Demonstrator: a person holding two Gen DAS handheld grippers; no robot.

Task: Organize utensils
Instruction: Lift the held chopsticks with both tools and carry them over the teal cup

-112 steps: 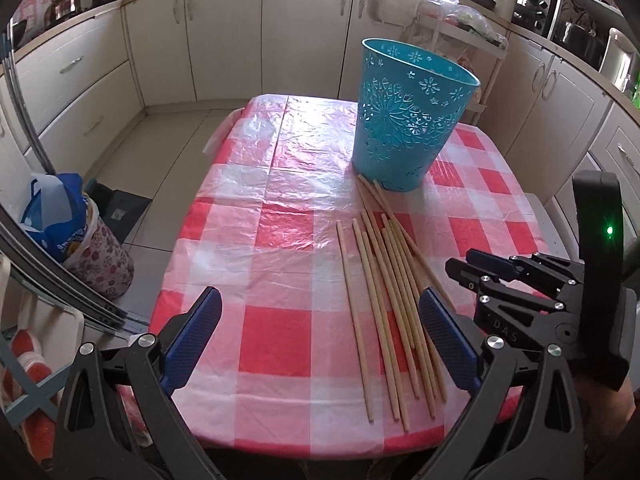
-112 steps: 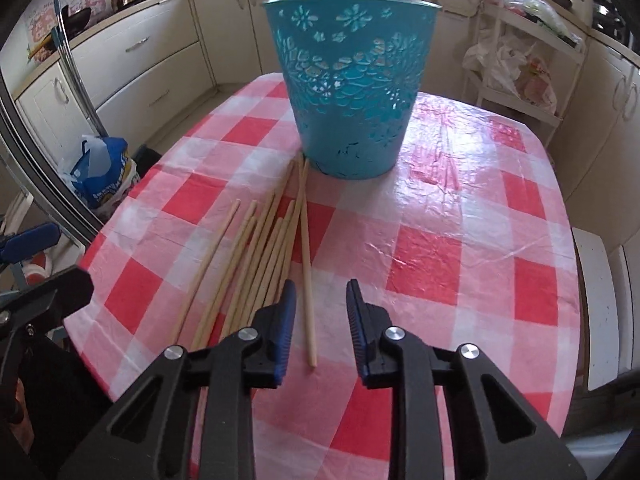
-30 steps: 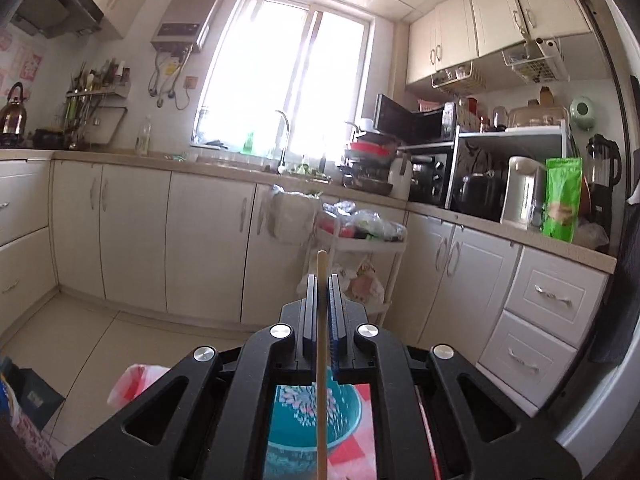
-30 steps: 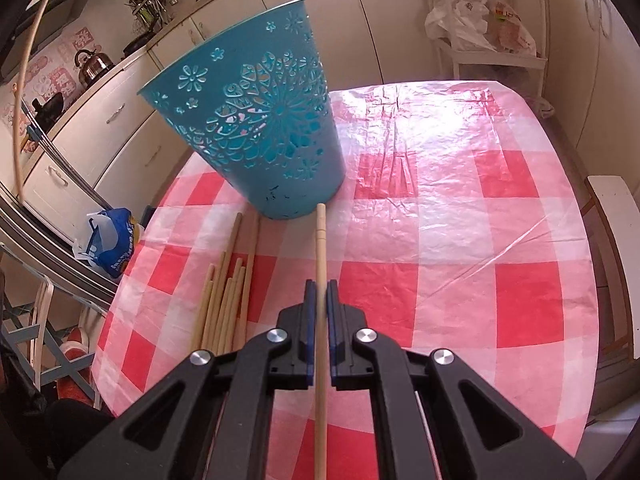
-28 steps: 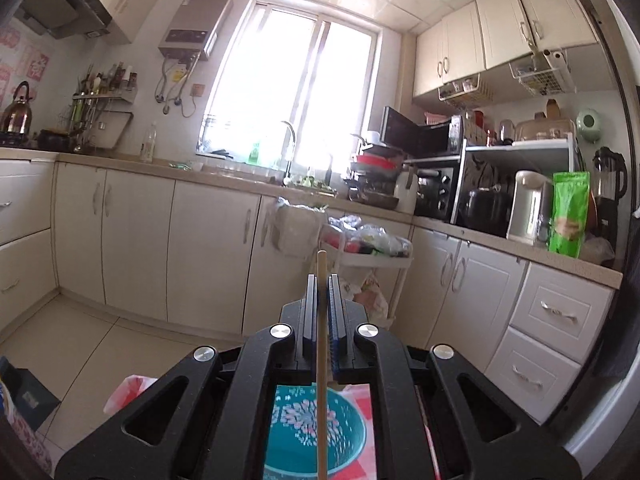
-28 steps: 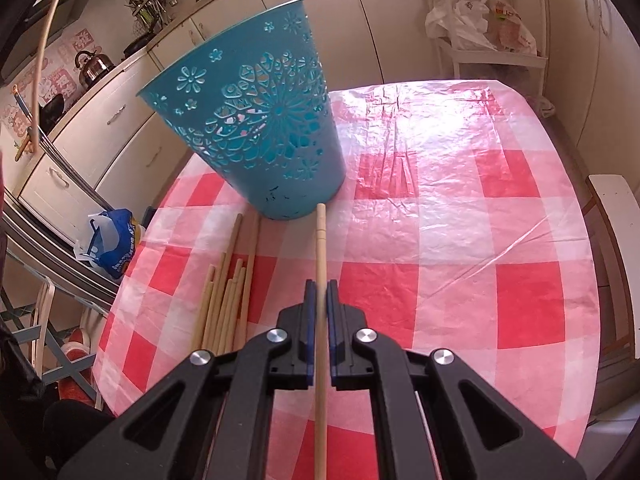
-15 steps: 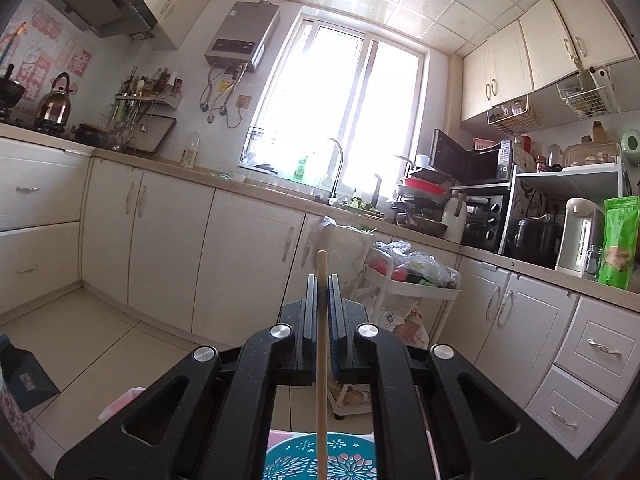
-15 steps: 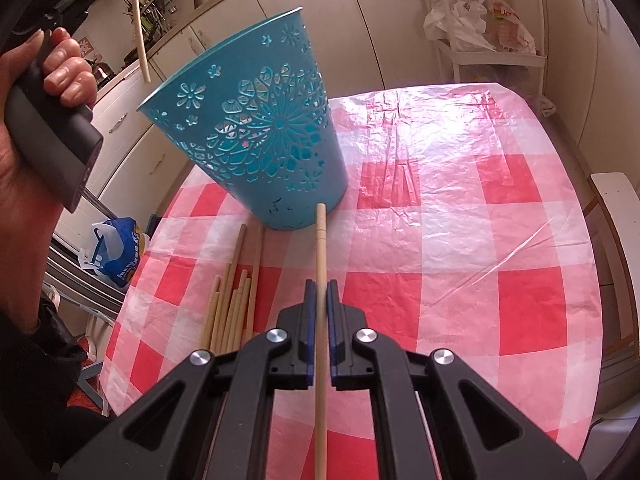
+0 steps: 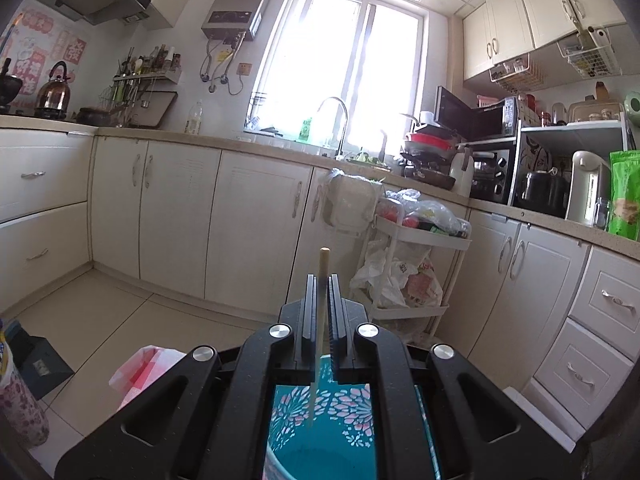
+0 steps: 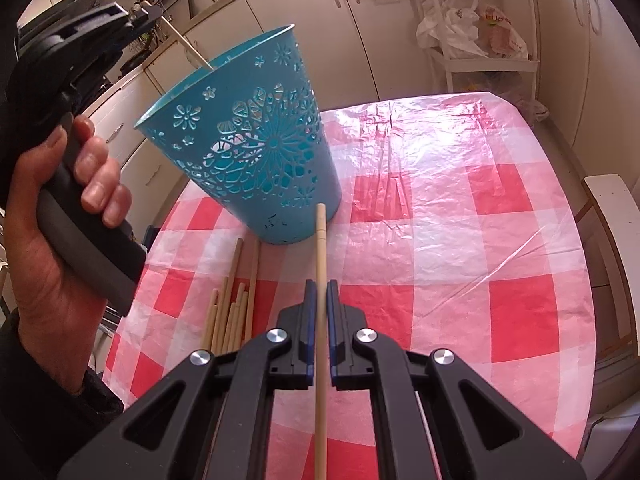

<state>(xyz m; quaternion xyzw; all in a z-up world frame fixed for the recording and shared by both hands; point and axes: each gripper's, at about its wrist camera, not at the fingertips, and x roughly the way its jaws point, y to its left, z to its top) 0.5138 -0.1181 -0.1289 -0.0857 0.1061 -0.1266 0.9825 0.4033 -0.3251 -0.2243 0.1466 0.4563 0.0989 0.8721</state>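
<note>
Left gripper (image 9: 321, 280) is clamped on a chopstick (image 9: 322, 276) whose lower end dips into the teal bin (image 10: 256, 148). Right gripper (image 10: 318, 286) pinches a second stick (image 10: 320, 264), pointing toward 12 o'clock at the bin's base. Spare sticks (image 10: 234, 304) lie on the checked table (image 10: 460, 216) at the bin's 6 o'clock.

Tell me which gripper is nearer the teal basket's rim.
Left. The left gripper hangs just above the teal basket, its chopstick dipping inside; the right gripper sits back over the tablecloth.
</note>
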